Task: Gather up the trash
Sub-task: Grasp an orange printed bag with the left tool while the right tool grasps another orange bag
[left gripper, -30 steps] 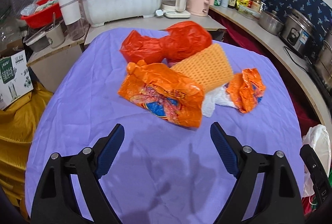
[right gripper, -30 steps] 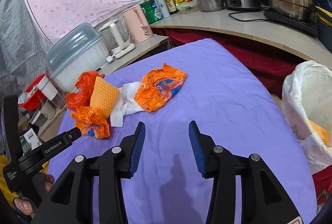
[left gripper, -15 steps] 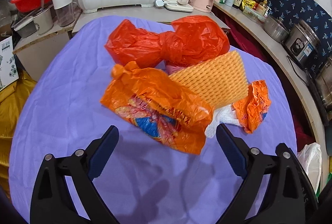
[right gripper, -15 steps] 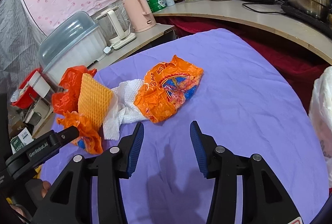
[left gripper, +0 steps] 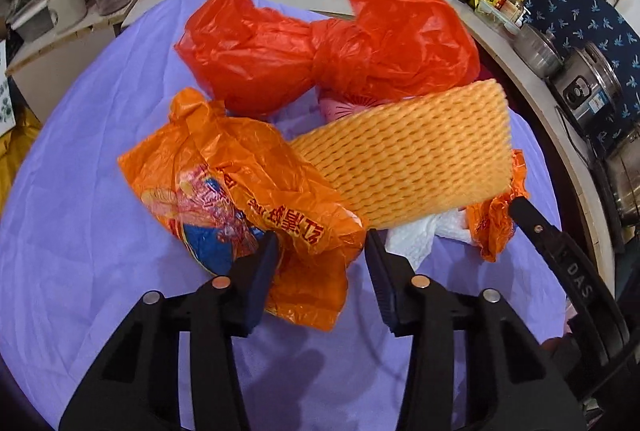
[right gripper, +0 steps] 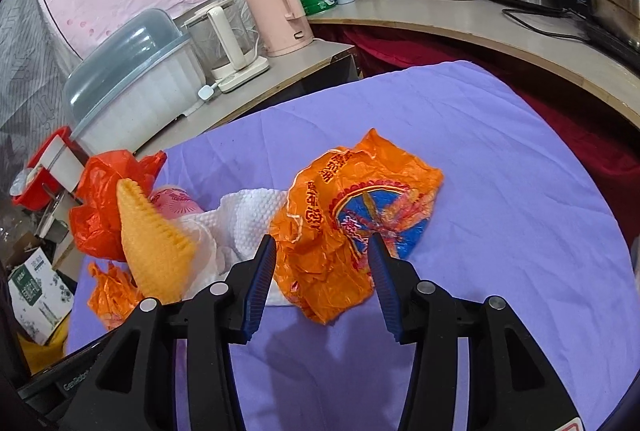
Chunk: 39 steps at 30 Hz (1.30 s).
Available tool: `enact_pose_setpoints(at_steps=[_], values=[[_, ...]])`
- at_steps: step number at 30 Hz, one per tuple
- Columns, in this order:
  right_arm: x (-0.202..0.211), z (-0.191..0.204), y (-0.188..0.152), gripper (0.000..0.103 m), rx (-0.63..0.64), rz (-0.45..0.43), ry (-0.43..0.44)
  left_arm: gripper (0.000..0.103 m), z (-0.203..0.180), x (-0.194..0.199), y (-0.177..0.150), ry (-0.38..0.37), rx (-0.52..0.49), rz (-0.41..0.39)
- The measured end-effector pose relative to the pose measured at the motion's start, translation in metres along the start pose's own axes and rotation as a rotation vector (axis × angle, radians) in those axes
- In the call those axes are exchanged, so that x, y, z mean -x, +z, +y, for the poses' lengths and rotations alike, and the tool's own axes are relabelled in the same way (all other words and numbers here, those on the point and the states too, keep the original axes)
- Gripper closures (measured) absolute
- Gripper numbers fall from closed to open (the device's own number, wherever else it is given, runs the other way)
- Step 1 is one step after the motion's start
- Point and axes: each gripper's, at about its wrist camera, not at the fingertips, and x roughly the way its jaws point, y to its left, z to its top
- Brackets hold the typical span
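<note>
Covering the desk [right gripper: 500,135] is a purple cloth, and the trash lies heaped on its near-left part in the right view. The biggest piece is the red bag [left gripper: 328,47], knotted in the middle, lying at the far side of the heap. Next comes the foam net [left gripper: 412,159], propped aslant on the pile, then two orange printed bags: bag A [left gripper: 248,199] in front of the left tongs [left gripper: 318,255], and bag B [right gripper: 356,227] in front of the right tongs [right gripper: 322,259]. A white tissue [right gripper: 248,215] lies between the bags, touching bag B's left edge, and a pink wrapper [right gripper: 176,203] peeks from under the net. Both tongs stand part-open, neither clamped: the left straddles the near corner of bag A, the right straddles the near lobe of bag B, so each looks to be about to close. The risks are those of thin, slack film. The pads may pinch only a loose fold, and the bag could slide out on the lift. On the right, the left pad sits close by the tissue and may catch it too, dragging it along. On the left, the net leans on or just beside bag A, so lifting that bag could tip the net off the pile. A low closure could also nip the cloth and pull the whole heap.
</note>
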Motion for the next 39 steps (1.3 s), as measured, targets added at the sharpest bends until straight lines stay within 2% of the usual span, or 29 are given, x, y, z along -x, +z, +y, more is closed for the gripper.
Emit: enact_pose_setpoints(at_steps=[1,5,8,11,20,22,26,27,37,39], values=[[-0.004,0.001,0.000,0.058,0.005,0.008,-0.001,0.072,0.000,0.000,-0.001,0.005,-0.002,-0.002],[-0.016,0.000,-0.002,0.072,0.000,0.032,-0.003,0.077,-0.003,0.002,-0.003,0.024,-0.027,-0.018],[-0.020,0.001,-0.004,0.078,0.009,0.041,-0.007,0.078,-0.004,0.005,-0.004,0.033,-0.032,-0.023],[-0.019,0.001,-0.007,0.102,0.009,0.046,-0.001,0.079,-0.004,0.009,-0.007,0.041,-0.033,-0.028],[0.016,-0.012,-0.017,0.102,-0.017,0.017,0.012,0.080,-0.012,0.033,-0.024,0.028,-0.048,-0.040],[0.023,-0.013,-0.018,0.099,-0.023,0.019,0.021,0.080,-0.014,0.039,-0.029,0.025,-0.050,-0.045],[0.030,-0.008,-0.017,0.064,-0.007,-0.011,-0.013,0.080,-0.014,0.050,-0.030,0.029,-0.055,-0.067],[0.029,-0.007,-0.016,0.062,0.003,-0.015,-0.017,0.080,-0.012,0.053,-0.029,0.028,-0.051,-0.077],[-0.026,0.011,0.002,0.062,0.071,0.043,-0.051,0.080,0.012,0.066,-0.007,0.034,-0.001,-0.133],[-0.038,0.009,-0.001,0.070,0.066,0.069,-0.059,0.080,0.017,0.065,-0.004,0.041,0.005,-0.134]])
